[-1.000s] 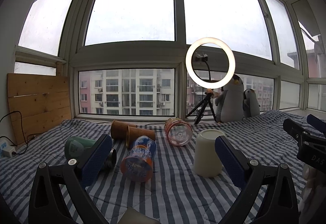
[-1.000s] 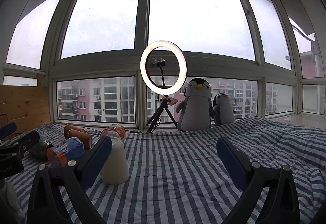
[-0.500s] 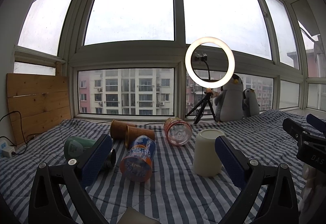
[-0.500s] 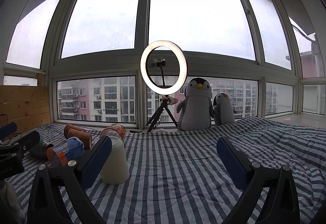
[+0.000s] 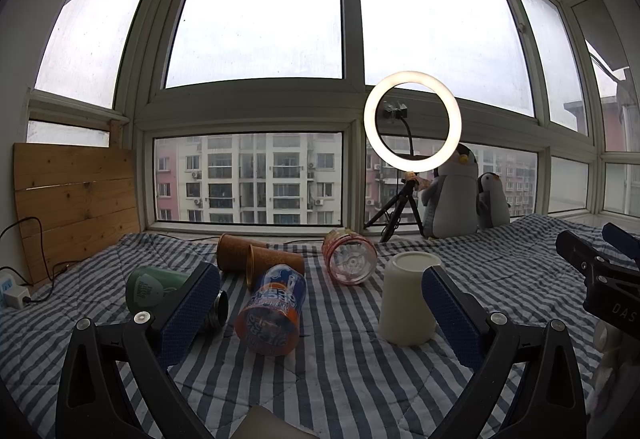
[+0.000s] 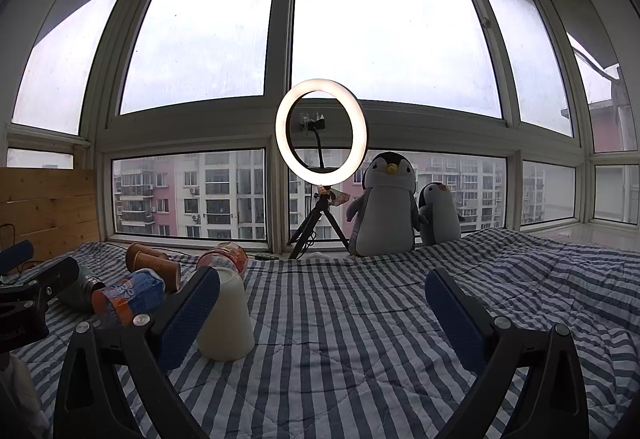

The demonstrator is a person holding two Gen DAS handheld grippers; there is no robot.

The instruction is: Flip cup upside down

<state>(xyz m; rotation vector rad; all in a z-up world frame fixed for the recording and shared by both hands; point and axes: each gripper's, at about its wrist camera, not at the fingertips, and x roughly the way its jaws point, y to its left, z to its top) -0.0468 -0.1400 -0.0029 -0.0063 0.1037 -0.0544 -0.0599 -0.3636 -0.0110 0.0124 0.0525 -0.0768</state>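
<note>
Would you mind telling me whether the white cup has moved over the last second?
No. The white cup stands rim-down on the striped blanket, at the same spot relative to the ring light in both views.

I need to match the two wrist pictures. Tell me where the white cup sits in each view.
Left wrist: the white cup stands upside down right of centre, just behind the right blue finger.
Right wrist: the same cup stands lower left, behind the left blue finger.
Shared landmark: the ring light by the window.
</note>
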